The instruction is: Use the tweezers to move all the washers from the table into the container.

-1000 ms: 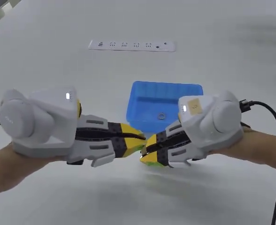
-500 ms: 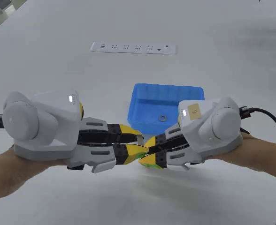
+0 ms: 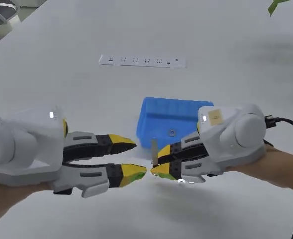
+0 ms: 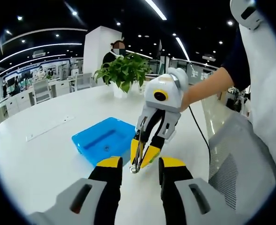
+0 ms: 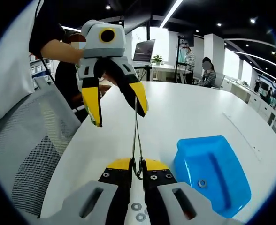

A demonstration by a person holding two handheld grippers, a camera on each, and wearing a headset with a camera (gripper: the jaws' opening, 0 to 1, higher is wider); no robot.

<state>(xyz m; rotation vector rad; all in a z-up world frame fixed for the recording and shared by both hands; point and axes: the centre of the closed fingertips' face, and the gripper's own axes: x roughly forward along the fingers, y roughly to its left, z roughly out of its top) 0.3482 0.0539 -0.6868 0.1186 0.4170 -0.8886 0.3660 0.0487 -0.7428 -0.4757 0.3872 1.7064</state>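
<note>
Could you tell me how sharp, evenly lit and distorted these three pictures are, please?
Head view: soft, even light, faint shadows on the white table; the left hand-held gripper looks slightly blurred. Left gripper view: fisheye bends the table edge; ceiling light strips glare. Right gripper view: same bending; the thin metal tweezers look sharp.

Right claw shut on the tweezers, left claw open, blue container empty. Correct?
Not empty: the right gripper view shows one washer lying in the blue container. The rest holds: right claw shut on the tweezers, left claw open.
</note>
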